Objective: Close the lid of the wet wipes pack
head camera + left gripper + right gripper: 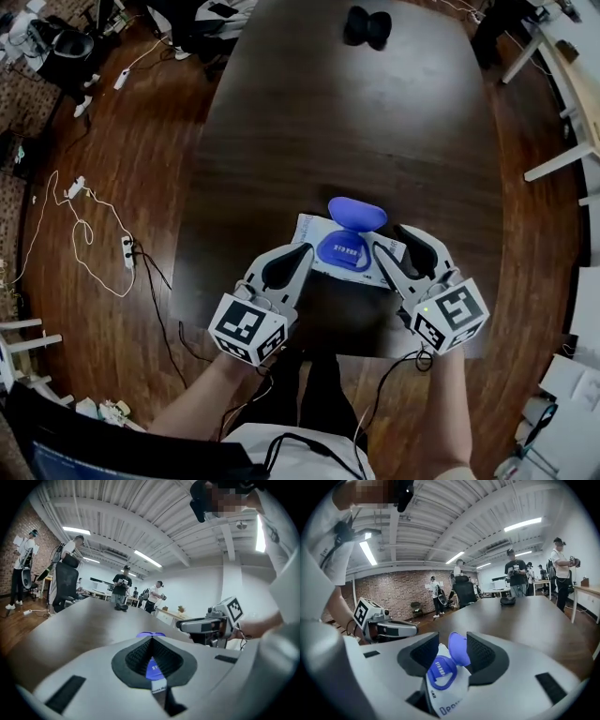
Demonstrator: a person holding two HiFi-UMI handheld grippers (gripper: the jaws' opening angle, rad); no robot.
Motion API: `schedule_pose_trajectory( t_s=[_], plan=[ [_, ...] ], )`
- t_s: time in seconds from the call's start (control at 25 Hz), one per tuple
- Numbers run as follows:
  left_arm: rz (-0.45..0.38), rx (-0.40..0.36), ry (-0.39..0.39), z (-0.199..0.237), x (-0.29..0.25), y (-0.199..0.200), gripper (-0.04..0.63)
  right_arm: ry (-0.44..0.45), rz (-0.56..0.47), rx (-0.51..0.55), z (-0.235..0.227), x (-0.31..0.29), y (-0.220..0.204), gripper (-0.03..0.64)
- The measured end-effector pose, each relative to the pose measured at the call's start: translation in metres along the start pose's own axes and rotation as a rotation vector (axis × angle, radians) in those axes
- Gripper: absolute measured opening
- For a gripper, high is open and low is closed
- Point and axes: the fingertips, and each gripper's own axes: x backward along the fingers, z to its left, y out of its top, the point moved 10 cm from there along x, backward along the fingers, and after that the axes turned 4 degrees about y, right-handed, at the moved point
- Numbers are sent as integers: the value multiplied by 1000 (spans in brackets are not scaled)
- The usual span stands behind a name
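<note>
Now the right gripper (392,240) has its jaws apart with nothing pinched. In its own view the raised lid (459,648) shows in the gap, touching neither pad; whether it stands between them or just beyond, I cannot tell. The left gripper (307,249) has its jaws together at the tips, empty, just beside the pack's left end. The pack (309,231) lies flat on the table (281,112) at lower centre of the head view, its long axis running left to right between the 2 grippers. Its lid hinges on the edge toward the top of frame, so it likely must fold down toward the bottom. The right gripper looks nearer to it.
</note>
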Motion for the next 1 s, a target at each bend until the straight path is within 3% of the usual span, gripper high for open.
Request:
schedule_pose_trajectory(
  t_s=[0.2,0.28,0.52,1.0],
  plan=[
    [38,50,18,9,-13,-24,-3,19,35,-34,-26,-28,-14,257],
    [51,67,35,11,-16,-33,-2,23,48,-50,-34,-37,-22,268],
    [79,71,50,15,-19,-45,-2,45,65,-60,-39,-53,-34,270],
    [58,62,59,14,-12,-39,-3,76,54,-56,-16,-42,-29,268]
  ],
)
